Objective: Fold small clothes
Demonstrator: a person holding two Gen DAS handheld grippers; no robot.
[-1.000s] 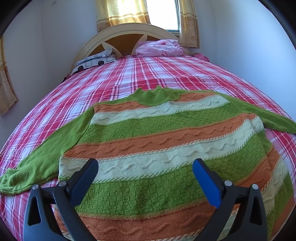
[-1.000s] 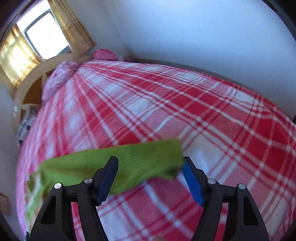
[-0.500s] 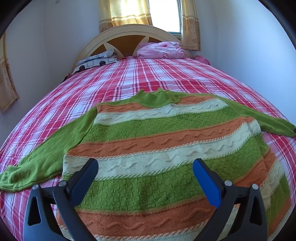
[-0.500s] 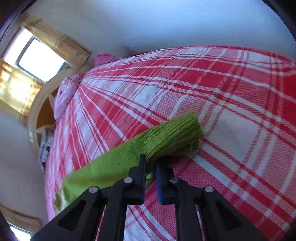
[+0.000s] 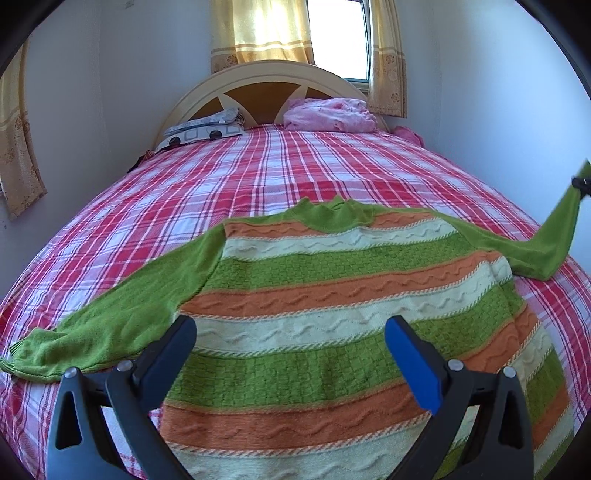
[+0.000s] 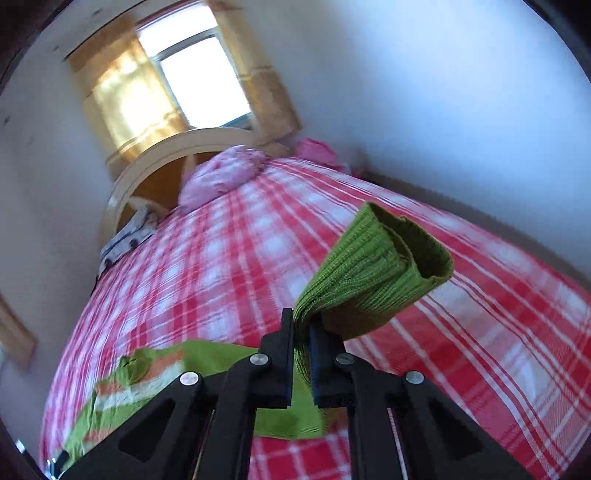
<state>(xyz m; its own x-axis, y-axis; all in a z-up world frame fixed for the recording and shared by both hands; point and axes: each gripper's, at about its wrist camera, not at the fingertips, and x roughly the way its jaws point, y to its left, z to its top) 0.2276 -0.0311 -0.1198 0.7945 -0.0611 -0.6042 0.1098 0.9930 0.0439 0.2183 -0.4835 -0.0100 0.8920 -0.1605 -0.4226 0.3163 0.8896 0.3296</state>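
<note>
A knitted sweater (image 5: 332,306) with green, orange and cream stripes lies flat on the plaid bed, its neck toward the headboard. Its left green sleeve (image 5: 110,325) stretches out flat to the left. My left gripper (image 5: 291,354) hovers open above the sweater's lower half with nothing between its fingers. My right gripper (image 6: 302,332) is shut on the cuff of the right green sleeve (image 6: 373,273) and holds it up off the bed. In the left wrist view that sleeve (image 5: 554,236) rises to the right edge of the picture. The sweater body (image 6: 147,373) shows at lower left in the right wrist view.
The bed (image 5: 258,173) has a red and white plaid cover and a cream headboard (image 5: 266,85). A patterned pillow (image 5: 203,129) and a pink bundle (image 5: 328,114) lie at its head. White walls stand close on both sides, and a curtained window (image 5: 332,33) is behind.
My right gripper shut on the right sleeve's cuff and lifted it off the bed, rolling as it rose. The left gripper drifted slightly back and up, staying open.
</note>
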